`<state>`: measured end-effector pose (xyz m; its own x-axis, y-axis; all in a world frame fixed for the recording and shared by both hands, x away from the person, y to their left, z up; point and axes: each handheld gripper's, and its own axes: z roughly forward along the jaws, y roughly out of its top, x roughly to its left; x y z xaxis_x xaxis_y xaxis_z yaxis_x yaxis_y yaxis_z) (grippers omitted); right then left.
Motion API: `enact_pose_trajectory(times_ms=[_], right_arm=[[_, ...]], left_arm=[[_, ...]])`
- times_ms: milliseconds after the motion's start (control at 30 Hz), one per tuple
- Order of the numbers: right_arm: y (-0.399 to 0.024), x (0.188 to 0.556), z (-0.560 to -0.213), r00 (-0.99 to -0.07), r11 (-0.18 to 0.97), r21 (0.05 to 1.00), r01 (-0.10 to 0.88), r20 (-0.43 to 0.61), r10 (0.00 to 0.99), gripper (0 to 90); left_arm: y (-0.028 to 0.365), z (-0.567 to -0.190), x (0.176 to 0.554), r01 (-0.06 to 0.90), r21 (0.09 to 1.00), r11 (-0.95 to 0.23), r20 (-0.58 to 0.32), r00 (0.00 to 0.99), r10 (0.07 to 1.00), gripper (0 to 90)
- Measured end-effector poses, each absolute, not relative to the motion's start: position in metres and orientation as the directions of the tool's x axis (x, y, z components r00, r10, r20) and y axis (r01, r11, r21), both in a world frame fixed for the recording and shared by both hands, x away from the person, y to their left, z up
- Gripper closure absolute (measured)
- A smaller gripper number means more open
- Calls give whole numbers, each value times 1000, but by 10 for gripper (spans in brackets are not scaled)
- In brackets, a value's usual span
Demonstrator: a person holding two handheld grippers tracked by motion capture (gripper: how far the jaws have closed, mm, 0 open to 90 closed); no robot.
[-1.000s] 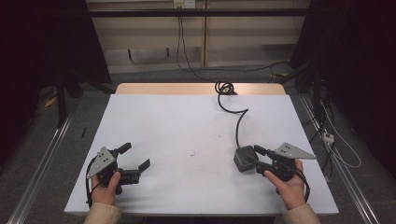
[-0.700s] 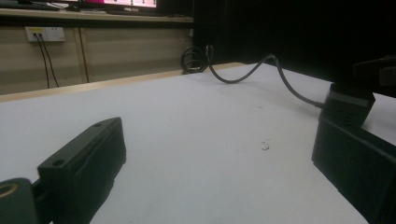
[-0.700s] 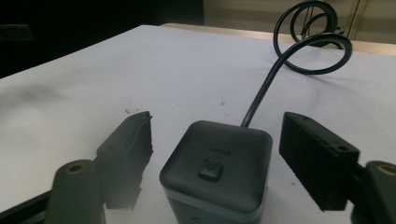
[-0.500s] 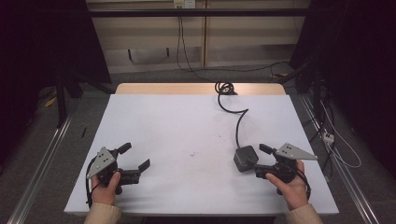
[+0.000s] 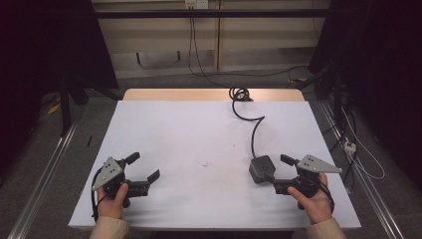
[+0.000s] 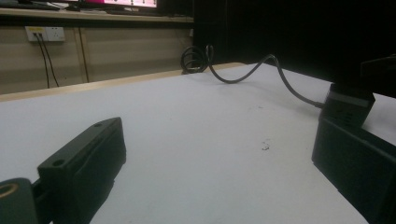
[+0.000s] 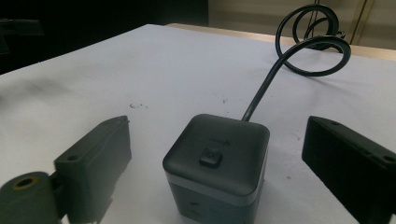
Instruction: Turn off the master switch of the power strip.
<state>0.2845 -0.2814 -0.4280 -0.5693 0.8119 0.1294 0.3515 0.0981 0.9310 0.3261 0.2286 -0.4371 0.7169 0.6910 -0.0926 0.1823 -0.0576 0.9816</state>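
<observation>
Just one cube socket (image 5: 262, 169) with one cable (image 5: 255, 127); left claw (image 5: 145, 168), right claw (image 5: 275, 170) both spread.

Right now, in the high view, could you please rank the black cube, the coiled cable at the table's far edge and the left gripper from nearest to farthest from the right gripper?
1. Black cube: right at the right gripper's open fingers.
2. Left gripper: across the table, near the front edge.
3. Coiled cable: at the far edge.
</observation>
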Motion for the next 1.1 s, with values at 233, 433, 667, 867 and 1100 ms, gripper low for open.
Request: enact_pose_trajectory(times_ms=[233,433,667,867,1100], right_arm=[[-284,283,-430,-572,112,929,353,119,812,53],[-289,282,-432,-570,114,929,351,115,813,50],[-292,278,-433,-573,124,928,351,108,812,51],[-294,276,-436,-574,135,925,355,101,813,52],[-299,274,-438,-562,134,921,365,103,821,54]], left_arm=[[228,-437,326,186,981,-54,-97,716,692,26],[229,-437,326,182,982,-57,-93,717,691,26],[229,-437,326,183,982,-54,-96,715,692,26],[229,-437,326,185,981,-51,-98,713,694,26],[229,-437,325,185,982,-47,-100,712,695,26]])
